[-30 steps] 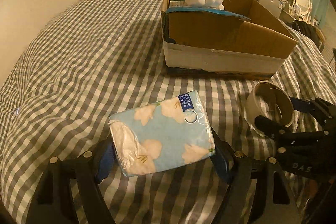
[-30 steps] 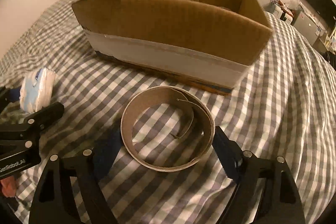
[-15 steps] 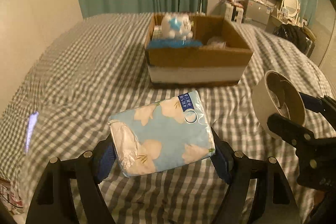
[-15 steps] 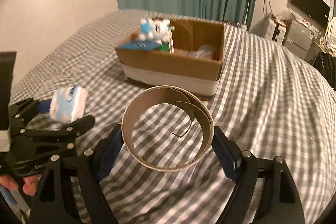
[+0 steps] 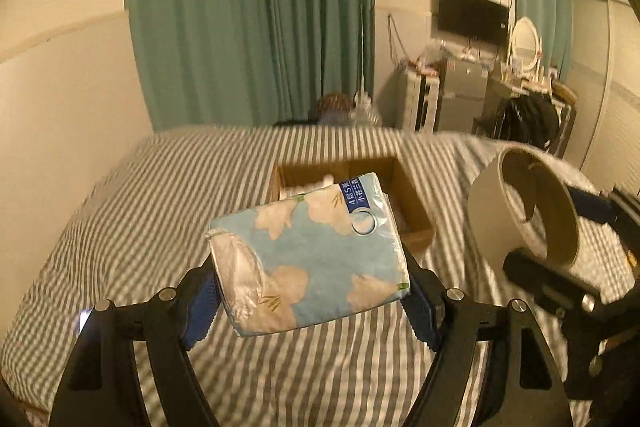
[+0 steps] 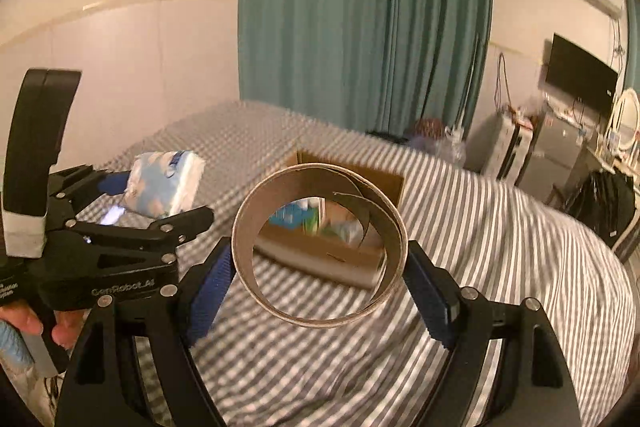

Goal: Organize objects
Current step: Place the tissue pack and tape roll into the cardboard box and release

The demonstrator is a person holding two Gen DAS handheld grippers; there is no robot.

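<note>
Aloft, the left tool (image 5: pixel 312 291) clamps a tissue pack (image 5: pixel 308 255); beside it, the right tool (image 6: pixel 320 279) grips a cardboard ring (image 6: pixel 320 247), box (image 5: pixel 412 203) beyond.

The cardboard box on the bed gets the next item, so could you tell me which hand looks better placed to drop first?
Probably the left. The left gripper holds the tissue pack almost in line with the cardboard box, while the right gripper holds the cardboard ring off to the box's right.

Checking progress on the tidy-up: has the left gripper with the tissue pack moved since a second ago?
Yes. The left gripper, shut on the tissue pack, has risen: the cardboard box looks smaller and lower, with curtains now above it.
</note>
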